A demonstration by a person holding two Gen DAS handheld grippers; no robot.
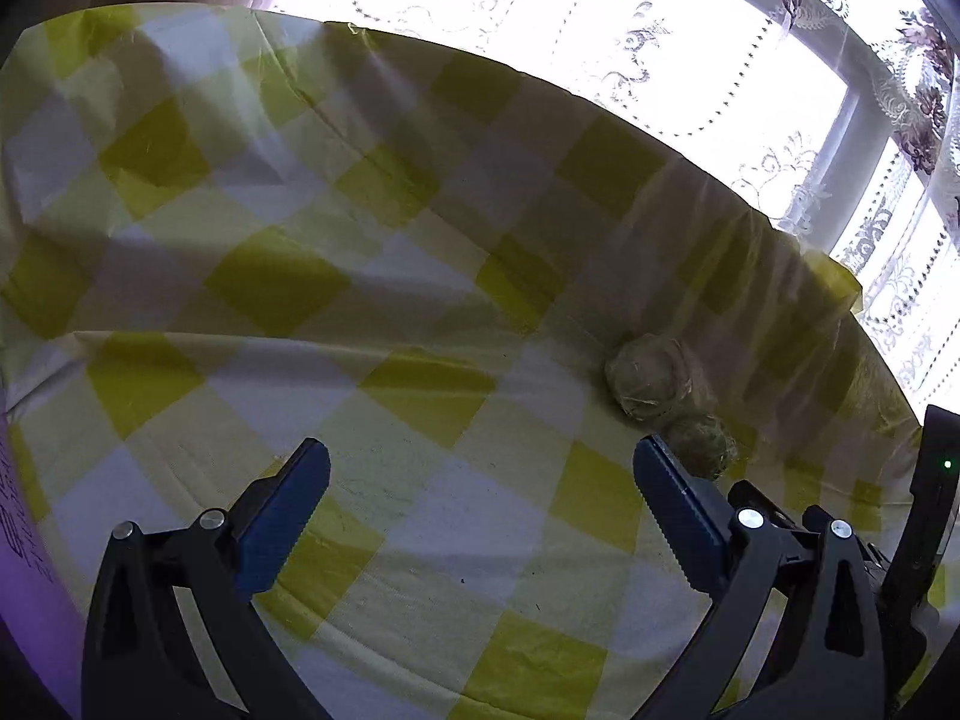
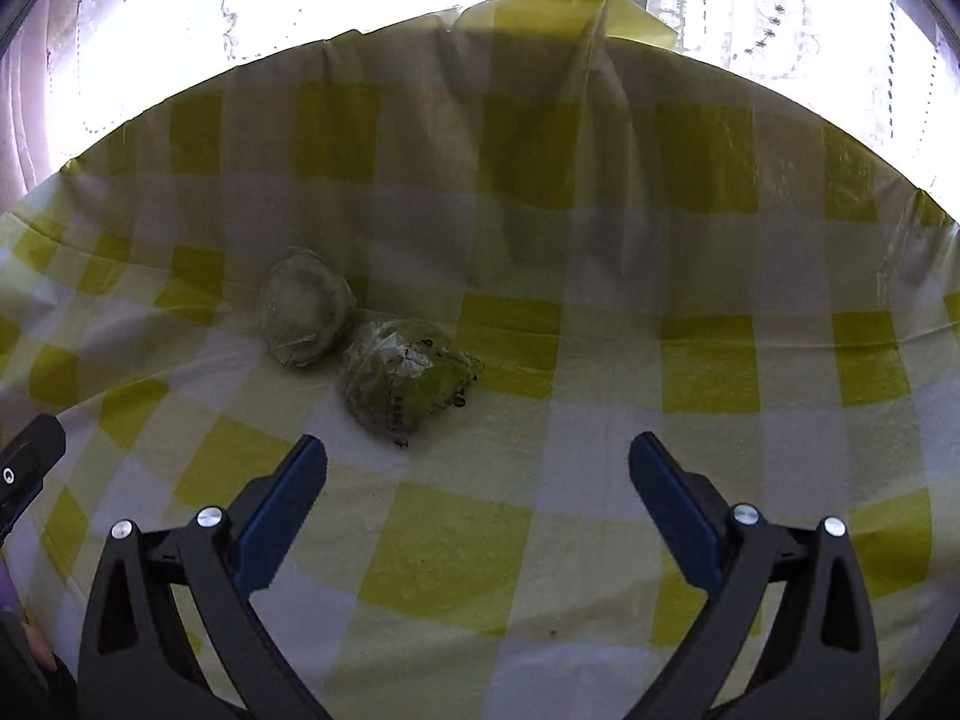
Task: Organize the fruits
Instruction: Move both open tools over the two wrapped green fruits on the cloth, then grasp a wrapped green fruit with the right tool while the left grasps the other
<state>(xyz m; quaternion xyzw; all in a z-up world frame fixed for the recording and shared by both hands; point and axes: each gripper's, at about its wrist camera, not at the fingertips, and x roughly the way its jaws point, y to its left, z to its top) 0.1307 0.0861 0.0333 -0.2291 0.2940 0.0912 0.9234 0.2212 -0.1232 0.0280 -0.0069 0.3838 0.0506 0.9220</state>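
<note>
Both grippers sat closest to their lenses: the right gripper [image 2: 478,456] and the left gripper [image 1: 480,462] each had jaws spread wide and held nothing. Under them stretched the yellow-and-white checked tablecloth [image 2: 600,360], creased and rumpled toward the far edge, with a bright lace-curtained window [image 2: 420,0] behind it. On the cloth lay two greenish round fruits in clear plastic wrap, touching each other: the nearer wrapped fruit [image 2: 408,381] just ahead of the right gripper's left finger, the farther wrapped fruit [image 2: 306,306] behind it to the left. In the left wrist view the same pair lay beside that gripper's right finger.

Loose film looked likely to slip or tear under a pinch, and nudging one fruit might roll its neighbour. No bowl or tray showed, so the destination stayed unknown. Backlight dulled the fruits, leaving their kind uncertain; the wrap's printing was unreadable.
</note>
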